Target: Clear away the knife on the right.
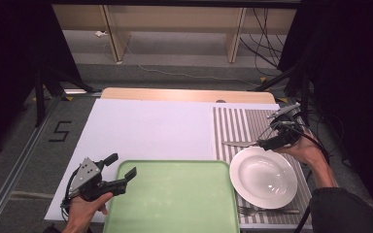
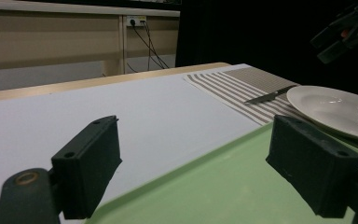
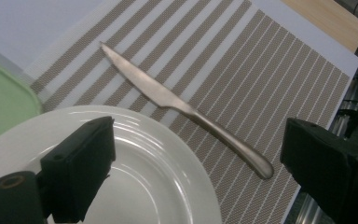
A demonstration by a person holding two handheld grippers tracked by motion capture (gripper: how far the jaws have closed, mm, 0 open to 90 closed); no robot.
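Observation:
My left gripper is open at the left edge of a pale green tray, which has nothing on it. In the left gripper view its jaws stand wide apart over the tray's corner. A white plate sits on a striped placemat to the right of the tray. A metal knife lies on the mat just beyond the plate. My right gripper hovers open over the plate's far rim. Between its spread jaws I see the knife and the plate, and nothing is held.
A fork lies on the mat at the near side of the plate. A white sheet covers the table's middle and left. The wooden table edge runs along the back, with the floor, cables and furniture legs beyond it.

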